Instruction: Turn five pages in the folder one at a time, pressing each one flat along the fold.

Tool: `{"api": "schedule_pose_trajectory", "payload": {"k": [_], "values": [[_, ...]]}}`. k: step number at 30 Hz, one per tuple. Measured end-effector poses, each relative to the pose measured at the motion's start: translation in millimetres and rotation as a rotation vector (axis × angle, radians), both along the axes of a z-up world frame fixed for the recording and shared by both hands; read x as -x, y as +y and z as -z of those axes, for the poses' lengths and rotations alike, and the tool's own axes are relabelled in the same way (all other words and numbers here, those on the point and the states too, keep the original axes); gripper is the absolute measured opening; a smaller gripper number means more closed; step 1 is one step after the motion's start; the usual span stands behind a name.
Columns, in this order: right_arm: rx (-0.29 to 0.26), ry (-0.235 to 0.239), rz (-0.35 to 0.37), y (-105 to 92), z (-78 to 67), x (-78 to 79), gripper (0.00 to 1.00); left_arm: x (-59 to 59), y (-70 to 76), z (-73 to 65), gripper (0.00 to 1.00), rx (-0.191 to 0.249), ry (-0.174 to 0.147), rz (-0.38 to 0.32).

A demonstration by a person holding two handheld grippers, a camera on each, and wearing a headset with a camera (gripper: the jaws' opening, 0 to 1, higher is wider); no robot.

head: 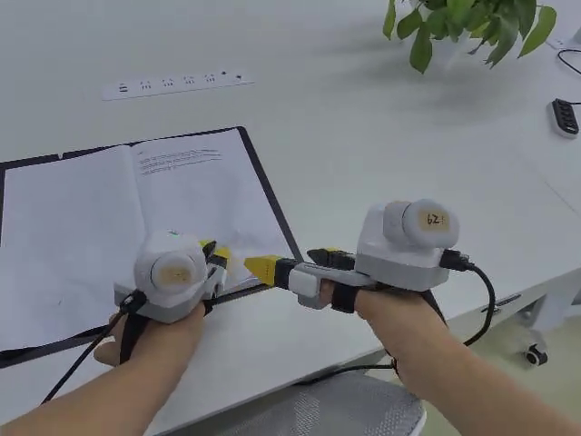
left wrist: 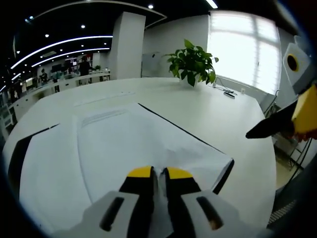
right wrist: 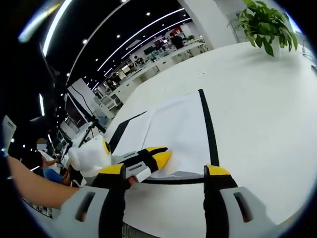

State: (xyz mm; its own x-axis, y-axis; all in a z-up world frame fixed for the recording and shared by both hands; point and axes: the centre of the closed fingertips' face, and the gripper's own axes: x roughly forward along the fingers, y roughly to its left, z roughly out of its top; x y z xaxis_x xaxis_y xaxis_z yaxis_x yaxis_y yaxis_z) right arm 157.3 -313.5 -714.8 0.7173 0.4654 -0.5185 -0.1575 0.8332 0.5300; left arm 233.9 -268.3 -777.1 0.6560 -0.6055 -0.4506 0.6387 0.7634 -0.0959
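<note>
The black folder (head: 270,195) lies open on the white table, white pages on both sides, with a few lines of print on the right page (head: 195,195). My left gripper (head: 216,256) is over the bottom of the right page (left wrist: 138,144). Its yellow-tipped jaws (left wrist: 158,172) are shut, and I cannot tell whether a sheet is between them. My right gripper (head: 295,262) points left at the folder's lower right corner (right wrist: 210,171). It stands open (right wrist: 166,171), with the corner and the left gripper's tips (right wrist: 148,158) in its gap. The right gripper's tip (left wrist: 302,111) also enters the left gripper view.
A white power strip (head: 177,84) lies on the table beyond the folder. At the far right stand a potted plant (head: 472,23) and a dark power strip (head: 565,116). The table's front edge (head: 508,295) runs just behind my hands, with a chair (head: 336,409) below.
</note>
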Motion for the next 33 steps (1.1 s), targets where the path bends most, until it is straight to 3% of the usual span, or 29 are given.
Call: {"api": "schedule_pose_trajectory", "payload": {"k": [9, 14, 26, 33], "values": [[-0.145, 0.109, 0.058, 14.5, 18.0, -2.9, 0.50, -1.0, 0.9, 1.4, 0.08, 0.002, -0.001, -0.010], [-0.197, 0.150, 0.088, 15.4, 24.8, -2.9, 0.46, -0.3, 1.0, 1.4, 0.08, 0.002, -0.003, -0.010], [-0.232, 0.174, 0.150, 14.5, 39.1, -10.8, 0.41, 1.0, 1.1, 1.7, 0.08, 0.004, -0.002, -0.010], [-0.212, 0.174, 0.173, 9.0, 43.4, -16.3, 0.36, 2.0, 0.8, 1.3, 0.08, 0.007, -0.001, -0.012]]}}
